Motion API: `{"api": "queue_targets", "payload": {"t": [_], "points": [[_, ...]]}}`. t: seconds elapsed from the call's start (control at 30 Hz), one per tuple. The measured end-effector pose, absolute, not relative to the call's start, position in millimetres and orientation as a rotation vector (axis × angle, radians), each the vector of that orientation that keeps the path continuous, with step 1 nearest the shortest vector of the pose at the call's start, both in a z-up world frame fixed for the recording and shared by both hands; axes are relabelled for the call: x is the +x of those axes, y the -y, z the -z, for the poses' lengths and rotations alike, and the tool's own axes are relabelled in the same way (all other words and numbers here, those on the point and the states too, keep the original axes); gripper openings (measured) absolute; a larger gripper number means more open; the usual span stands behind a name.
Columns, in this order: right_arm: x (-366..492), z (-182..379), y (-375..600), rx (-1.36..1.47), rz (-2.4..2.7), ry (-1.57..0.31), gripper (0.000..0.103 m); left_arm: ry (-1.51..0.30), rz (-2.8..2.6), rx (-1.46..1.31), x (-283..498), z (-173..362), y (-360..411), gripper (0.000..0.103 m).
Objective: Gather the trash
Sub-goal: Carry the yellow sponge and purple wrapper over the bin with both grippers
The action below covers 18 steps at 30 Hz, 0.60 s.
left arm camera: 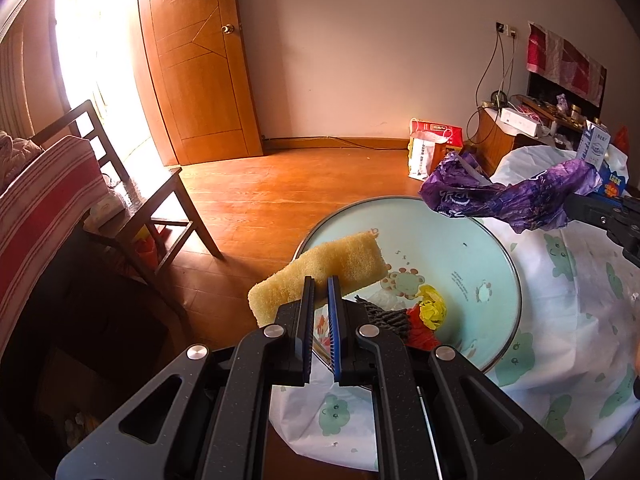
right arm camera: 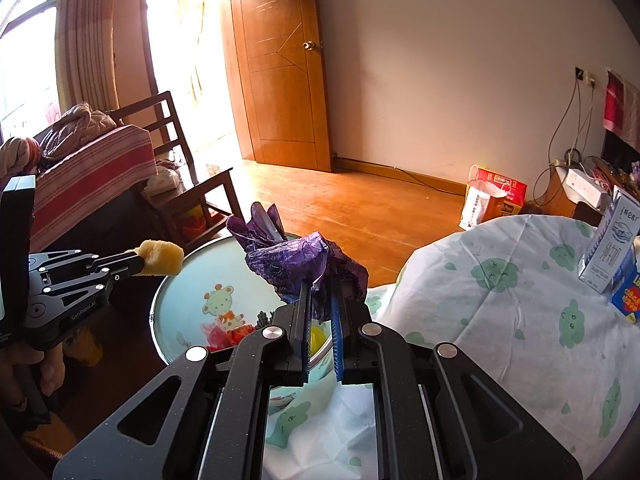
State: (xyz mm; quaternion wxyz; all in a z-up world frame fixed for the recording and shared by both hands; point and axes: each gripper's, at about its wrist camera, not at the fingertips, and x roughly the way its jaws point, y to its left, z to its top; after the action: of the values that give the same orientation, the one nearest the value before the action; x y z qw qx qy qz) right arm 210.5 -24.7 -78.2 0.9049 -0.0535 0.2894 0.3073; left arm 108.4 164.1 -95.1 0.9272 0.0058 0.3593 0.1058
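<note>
Pinching a yellow sponge (left arm camera: 320, 270), the left gripper (left arm camera: 321, 286) holds it up over the round basin (left arm camera: 500, 264). The right gripper (right arm camera: 321, 286) is squeezed tight on a crumpled purple wrapper (right arm camera: 296, 264), also above the basin. Down in the basin lie a yellow scrap (left arm camera: 433, 306) and red scraps (left arm camera: 418, 330). A milk carton (right arm camera: 610, 240) stands on the white cloth with green clouds (right arm camera: 500, 300).
</note>
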Motion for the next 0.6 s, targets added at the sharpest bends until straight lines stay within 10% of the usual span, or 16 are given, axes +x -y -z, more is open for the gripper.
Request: {"api": "queue_targets", "payload": {"t": [0.6], "points": [[213, 83, 8, -0.134, -0.661, -0.603, 0.009, -0.739, -0.235, 0.005, 109, 94, -165, 0.006]]}}
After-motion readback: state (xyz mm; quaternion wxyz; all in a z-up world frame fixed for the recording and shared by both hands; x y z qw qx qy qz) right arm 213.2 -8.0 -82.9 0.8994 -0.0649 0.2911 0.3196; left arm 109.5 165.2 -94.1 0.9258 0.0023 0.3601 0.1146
